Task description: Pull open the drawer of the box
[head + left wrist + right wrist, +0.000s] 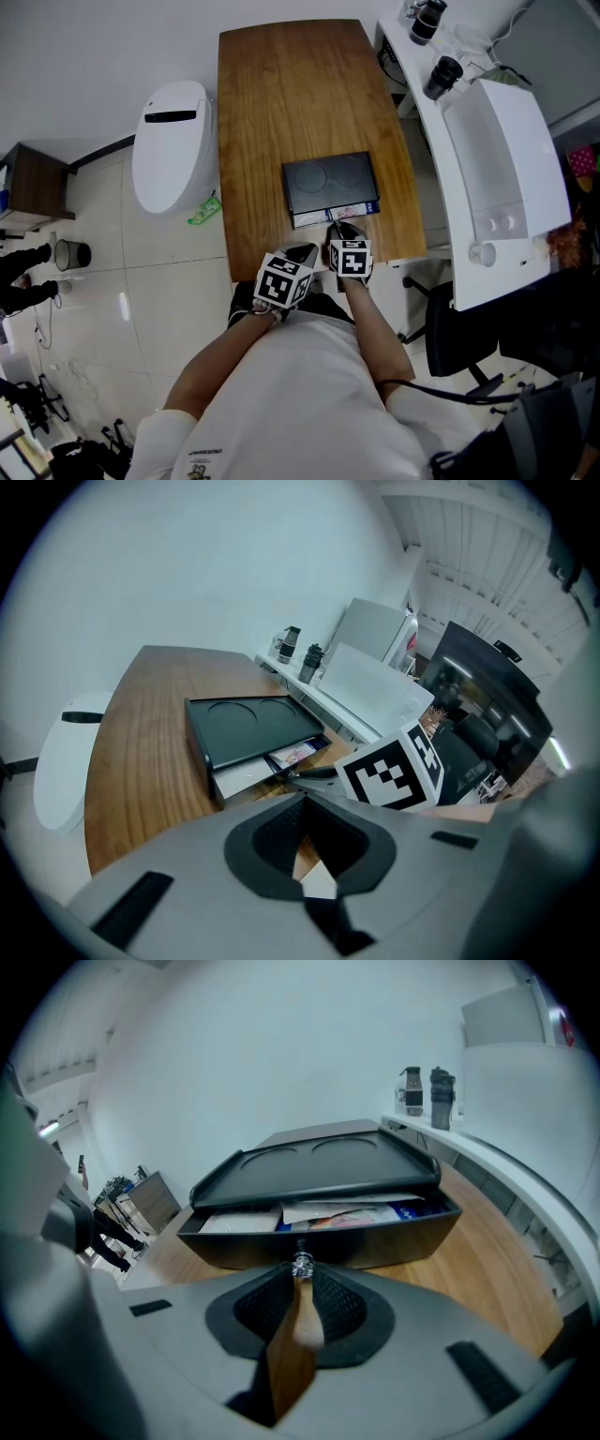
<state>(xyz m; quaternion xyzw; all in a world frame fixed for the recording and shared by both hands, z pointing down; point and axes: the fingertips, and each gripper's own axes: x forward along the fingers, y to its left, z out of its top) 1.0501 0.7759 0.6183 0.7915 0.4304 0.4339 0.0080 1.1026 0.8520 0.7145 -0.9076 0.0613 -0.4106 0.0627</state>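
Both tongs closed; right tongs (302, 1277) pinch the knob (302, 1265) of the drawer (319, 1241), which stands partly out of the box (330, 183) front; left tongs (315, 898) empty, beside that front; little bare worktop (281, 94) between box and near edge.

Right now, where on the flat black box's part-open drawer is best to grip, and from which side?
The small clear knob at the middle of the front wall of the black drawer, approached straight from the front: it alone juts from that flat face. The right gripper is shut on it.
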